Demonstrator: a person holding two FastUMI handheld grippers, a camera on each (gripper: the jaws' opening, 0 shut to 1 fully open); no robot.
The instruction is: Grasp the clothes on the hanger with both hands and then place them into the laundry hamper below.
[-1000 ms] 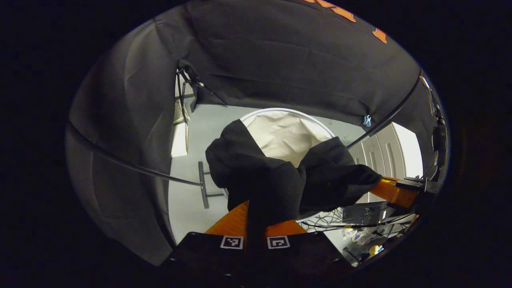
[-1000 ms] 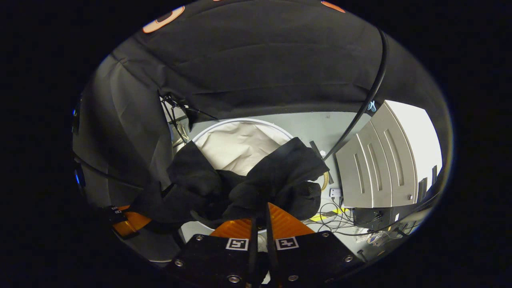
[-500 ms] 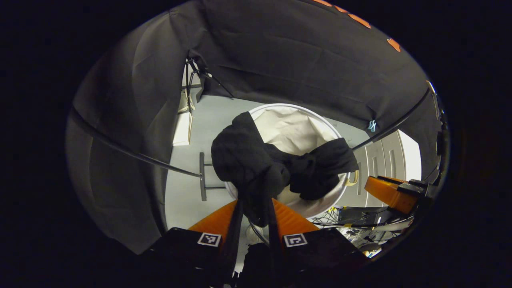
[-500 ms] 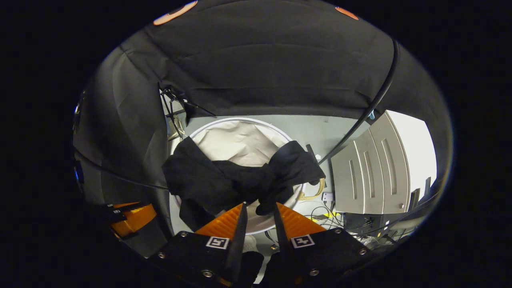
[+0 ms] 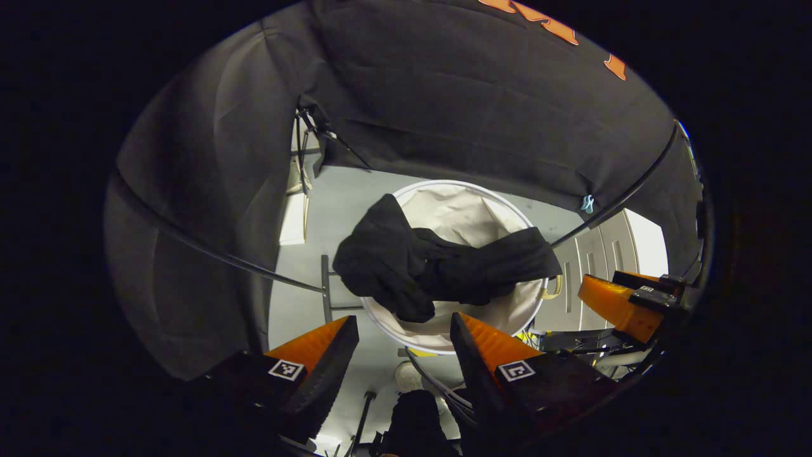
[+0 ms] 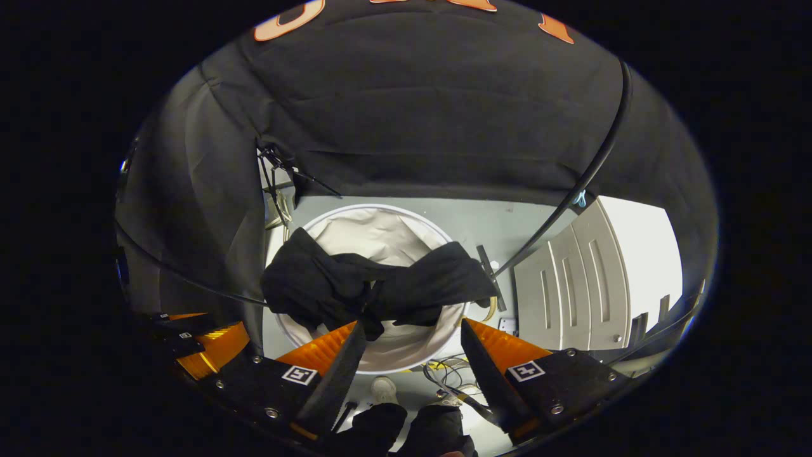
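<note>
Hovering above the hamper, both tools point steeply down. Item 1, left gripper: jaws spread wide, nothing between them, held over the near rim of the laundry hamper; same tool seen from the right gripper view low at the left edge, state not readable there. Item 2, right gripper: jaws likewise wide apart, empty, over the hamper's near rim; seen from the left gripper view off to the right side, apart from the garment. Item 3, black garment: loose, crumpled, w/ a twisted bunch at mid; draped across the hamper mouth, one end overhanging the rim on one side, other end reaching the opposite rim; middle sags inside against the pale liner. No tool touches it. Item 4, hamper: round, white rim, cream fabric liner, standing on grey floor by the black booth wall. Misc: grey cabinet beside hamper; cables on floor; person's shoe and dark trouser legs below the jaws.
</note>
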